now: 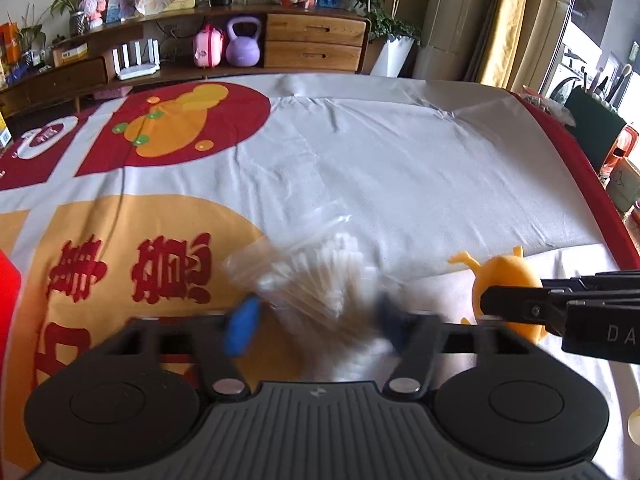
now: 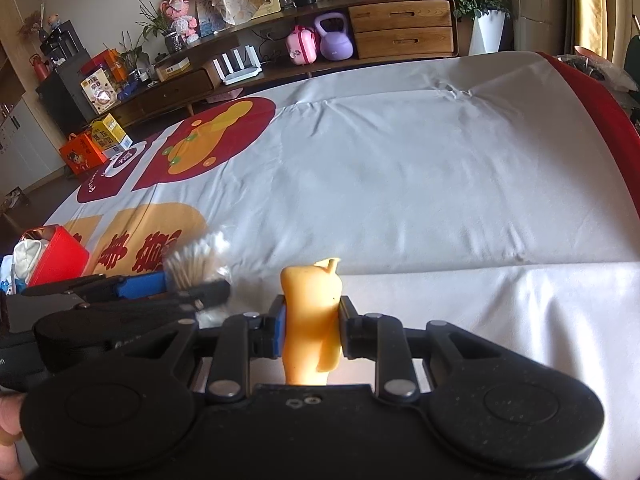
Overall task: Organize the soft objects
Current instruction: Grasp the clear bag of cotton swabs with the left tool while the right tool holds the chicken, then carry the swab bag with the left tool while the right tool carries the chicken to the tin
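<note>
The jaws of the right gripper (image 2: pixel 311 330) are clamped on a soft orange toy (image 2: pixel 312 320), which is pressed between the blue-lined pads at its waist and held upright above the cloth. The toy is seen as a smooth, rubbery, pale-orange figure with a rounded body, a small curled tip at its top and thin limb-like projections at one side; in the left wrist view it (image 1: pixel 506 280) appears plump and egg-shaped, partly covered by the black fingers closed round it. The jaws of the left gripper (image 1: pixel 316 320) are closed on a clear plastic bag of cotton swabs (image 1: pixel 320 276), blurred in that view, so that only white tips, pale wooden sticks and crinkled film can be made out. In the right wrist view the same bag (image 2: pixel 200 262) is held just to the left of the toy, the swab heads bunched into a white tuft above the tan sticks. Both items are held over a table covered by a white cloth (image 2: pixel 420 184) printed with red and orange shapes and red characters. A red box (image 2: pixel 56 256) is seen at the left edge of the cloth, with white and blue items beside it. A wooden sideboard (image 1: pixel 316 42) stands beyond the table.
</note>
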A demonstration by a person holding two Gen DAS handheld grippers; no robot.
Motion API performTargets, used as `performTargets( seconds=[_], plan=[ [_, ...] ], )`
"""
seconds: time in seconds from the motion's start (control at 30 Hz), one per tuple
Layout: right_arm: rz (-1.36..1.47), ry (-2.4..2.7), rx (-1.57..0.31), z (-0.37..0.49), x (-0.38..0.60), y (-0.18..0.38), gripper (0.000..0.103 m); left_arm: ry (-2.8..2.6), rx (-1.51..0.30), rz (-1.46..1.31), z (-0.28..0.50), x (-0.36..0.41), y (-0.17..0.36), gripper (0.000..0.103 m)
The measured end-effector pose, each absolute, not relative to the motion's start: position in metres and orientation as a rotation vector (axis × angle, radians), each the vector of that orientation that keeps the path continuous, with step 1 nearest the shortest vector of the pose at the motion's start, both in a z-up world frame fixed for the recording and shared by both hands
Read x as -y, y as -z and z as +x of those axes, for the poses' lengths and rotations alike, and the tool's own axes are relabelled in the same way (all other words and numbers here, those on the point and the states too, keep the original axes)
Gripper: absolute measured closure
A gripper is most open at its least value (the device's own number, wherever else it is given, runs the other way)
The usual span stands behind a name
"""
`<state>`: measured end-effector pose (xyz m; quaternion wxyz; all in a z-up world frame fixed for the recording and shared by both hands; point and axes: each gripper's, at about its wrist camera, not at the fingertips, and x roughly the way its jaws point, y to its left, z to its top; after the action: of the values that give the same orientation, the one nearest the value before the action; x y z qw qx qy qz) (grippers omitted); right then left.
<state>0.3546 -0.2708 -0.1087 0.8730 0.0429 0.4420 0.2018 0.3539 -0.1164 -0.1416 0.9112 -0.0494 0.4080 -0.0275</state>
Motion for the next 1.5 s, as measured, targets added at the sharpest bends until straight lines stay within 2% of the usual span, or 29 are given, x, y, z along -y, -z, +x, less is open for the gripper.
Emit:
performTargets(
  seconds=[0.1,0.27,0.6,1.5],
  plan=[
    [0.084,-0.425,-0.923,0.35,0.267,0.108,0.079,0.075,-0.84,-0.108,0.352,0.11,0.14,0.062],
    [0.076,-0.428,-0.927,0.34,0.26,0.107,0.079,0.07,-0.844,-0.113,0.345,0.099,0.139,0.065],
    [0.079,-0.473,-0.92,0.312,0.239,0.087,0.079,0.061,-0.849,-0.136,0.311,0.067,0.126,0.065],
    [0.017,-0.693,-0.8,0.221,0.111,-0.007,0.079,-0.019,-0.751,-0.179,0.188,-0.043,0.031,0.065]
  ],
)
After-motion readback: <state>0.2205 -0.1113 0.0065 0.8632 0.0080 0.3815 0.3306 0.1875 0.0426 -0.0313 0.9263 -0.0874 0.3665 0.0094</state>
